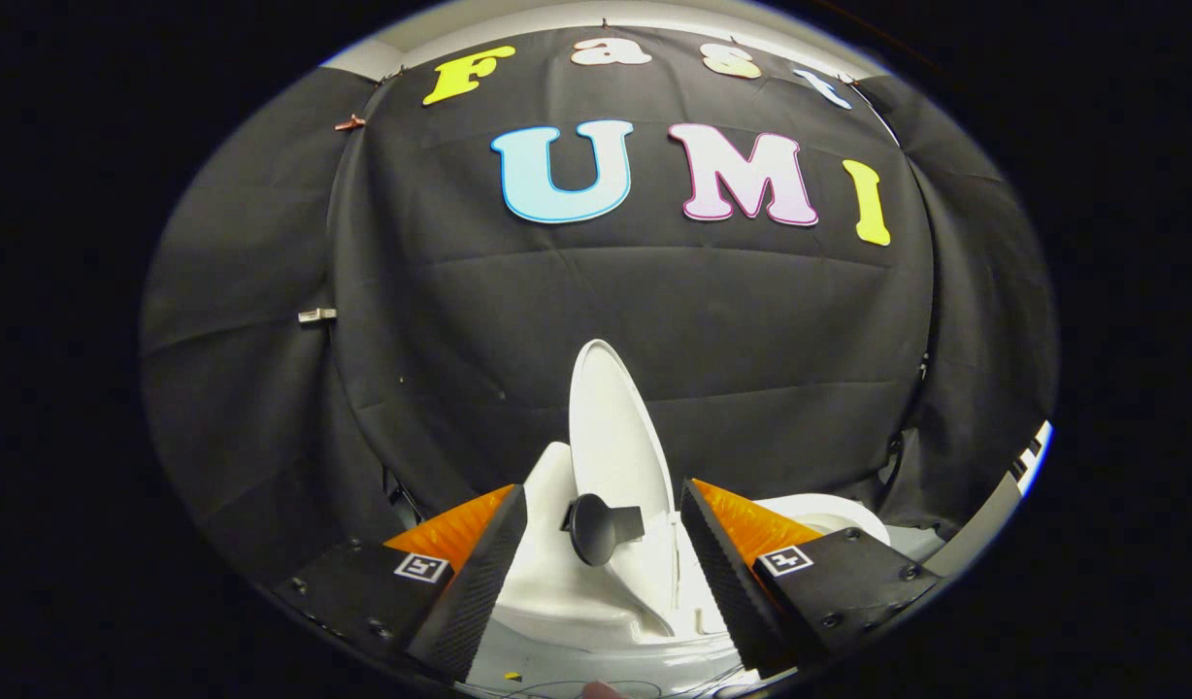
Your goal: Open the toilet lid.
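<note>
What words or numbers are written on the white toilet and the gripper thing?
White plastic toilet: no text to read.
Upright white oval toilet lid: none.
Round black knob on the lid: none.
Gripper, fingers open either side of the knob: none.
Small square black-and-white markers on the gripper: patterns only, no words or numbers.
Tiny yellow speck on the toilet: too small to read.

White toilet lid (611, 427), black round knob (594, 527) on it, white toilet bowl (567, 592), black cloth wall (654, 311)

Toilet lid (615, 427) upright between open jaws, wall behind
</note>
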`<state>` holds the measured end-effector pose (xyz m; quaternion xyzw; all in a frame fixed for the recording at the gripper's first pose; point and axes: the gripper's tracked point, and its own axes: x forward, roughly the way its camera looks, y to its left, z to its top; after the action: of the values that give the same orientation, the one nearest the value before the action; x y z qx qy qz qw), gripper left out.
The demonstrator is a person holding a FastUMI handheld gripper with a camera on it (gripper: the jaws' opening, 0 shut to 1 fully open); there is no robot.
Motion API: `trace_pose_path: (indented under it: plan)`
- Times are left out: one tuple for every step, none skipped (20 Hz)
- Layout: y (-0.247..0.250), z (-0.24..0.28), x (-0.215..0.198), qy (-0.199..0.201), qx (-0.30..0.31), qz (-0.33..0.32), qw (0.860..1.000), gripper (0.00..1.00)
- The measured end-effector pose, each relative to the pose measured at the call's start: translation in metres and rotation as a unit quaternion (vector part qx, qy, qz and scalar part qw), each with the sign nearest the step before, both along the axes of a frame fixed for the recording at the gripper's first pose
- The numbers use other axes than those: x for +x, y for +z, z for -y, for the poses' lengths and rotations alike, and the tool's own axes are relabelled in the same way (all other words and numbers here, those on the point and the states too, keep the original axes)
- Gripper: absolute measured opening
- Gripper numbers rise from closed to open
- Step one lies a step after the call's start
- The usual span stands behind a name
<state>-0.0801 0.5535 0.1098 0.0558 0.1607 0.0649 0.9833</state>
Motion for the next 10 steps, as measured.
trace_pose_path:
  plan:
    - [0.009, 0.0, -0.001, 0.006, 0.012, 0.006, 1.0, 0.99]
    - [0.017, 0.005, -0.003, 0.008, 0.017, 0.015, 1.0, 0.99]
    - [0.023, 0.009, -0.003, 0.011, 0.021, 0.017, 1.0, 0.99]
    - [0.028, 0.012, -0.005, 0.015, 0.025, 0.019, 0.999, 0.99]
    - [0.032, 0.015, -0.005, 0.02, 0.031, 0.018, 0.999, 0.99]
    - [0.037, 0.021, -0.006, 0.021, 0.037, 0.019, 0.999, 0.99]
    - [0.042, 0.028, -0.004, 0.023, 0.04, 0.026, 0.999, 0.99]
    - [0.046, 0.037, -0.002, 0.022, 0.039, 0.029, 0.999, 0.99]
    - [0.049, 0.046, 0.001, 0.025, 0.039, 0.033, 0.998, 0.99]
    - [0.052, 0.057, 0.005, 0.025, 0.039, 0.041, 0.998, 0.99]
